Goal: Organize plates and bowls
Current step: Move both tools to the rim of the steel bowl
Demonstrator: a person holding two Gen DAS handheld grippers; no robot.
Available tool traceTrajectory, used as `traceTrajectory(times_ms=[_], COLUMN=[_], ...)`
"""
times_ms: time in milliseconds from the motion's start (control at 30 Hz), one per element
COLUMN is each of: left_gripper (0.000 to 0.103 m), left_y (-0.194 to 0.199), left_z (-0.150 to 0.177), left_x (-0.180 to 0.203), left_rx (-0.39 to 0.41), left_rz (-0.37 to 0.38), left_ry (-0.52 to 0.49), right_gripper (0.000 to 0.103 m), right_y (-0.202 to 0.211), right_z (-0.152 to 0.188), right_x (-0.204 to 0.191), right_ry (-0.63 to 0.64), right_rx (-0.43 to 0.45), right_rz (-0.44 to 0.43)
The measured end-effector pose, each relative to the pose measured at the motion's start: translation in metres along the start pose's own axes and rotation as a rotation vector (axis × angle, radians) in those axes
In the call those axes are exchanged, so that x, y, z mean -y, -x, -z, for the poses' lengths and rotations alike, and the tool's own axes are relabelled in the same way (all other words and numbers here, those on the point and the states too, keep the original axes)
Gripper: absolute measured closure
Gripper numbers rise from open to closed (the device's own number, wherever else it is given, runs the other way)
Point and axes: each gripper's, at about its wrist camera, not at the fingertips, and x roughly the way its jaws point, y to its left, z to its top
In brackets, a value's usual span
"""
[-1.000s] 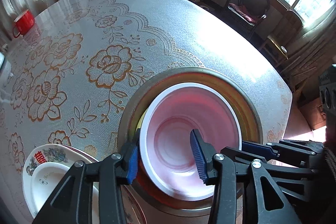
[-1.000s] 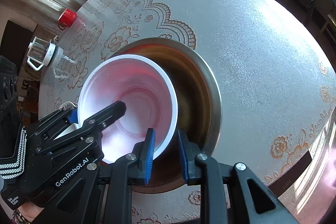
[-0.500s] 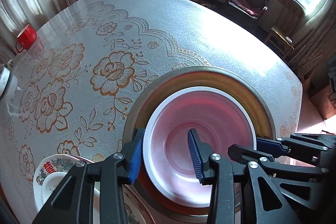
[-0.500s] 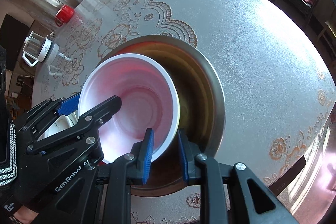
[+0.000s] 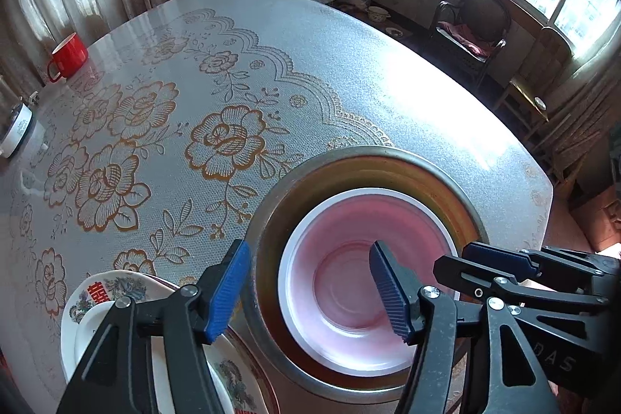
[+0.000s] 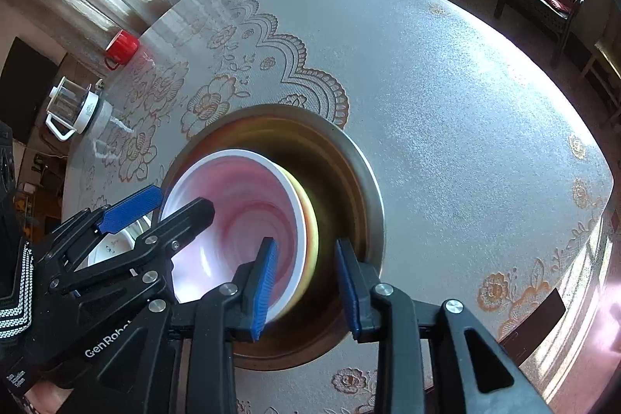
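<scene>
Floral cloth covers the table [image 5: 295, 49]. Pink bowl [image 5: 361, 270] sits nested in the steel basin [image 5: 458, 181], its rim between both pairs of spread fingers: left gripper [image 5: 310, 290] and right gripper [image 6: 306, 290] both gape, holding nothing. Plates [image 5: 116, 293] lie just left.

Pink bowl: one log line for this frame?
pink bowl nested in metal basin | left gripper open | right gripper open | plates beside basin

Black claws [image 5: 310, 291], ribbed blue pads [image 6: 264, 288]
</scene>
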Motion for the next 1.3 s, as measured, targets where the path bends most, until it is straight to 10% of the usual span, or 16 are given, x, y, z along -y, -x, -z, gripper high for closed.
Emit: traceTrajectory(times_ms=[667,1300], left_gripper=[0.0,0.0], left_y=[0.13,0.156], left_z=[0.078,0.19], left_x=[-0.065,-0.093], left_rx=[0.324,0.226], left_rz=[-0.12,-0.233], left_ry=[0.168,0.252], right_gripper=[0.064,0.042], right_y=[0.071,0.075], right_z=[0.013,0.129], right_x=[-0.042,-0.116], right_ry=[0.138,0.293], right_rx=[0.236,0.274], right_rz=[-0.019,0.006])
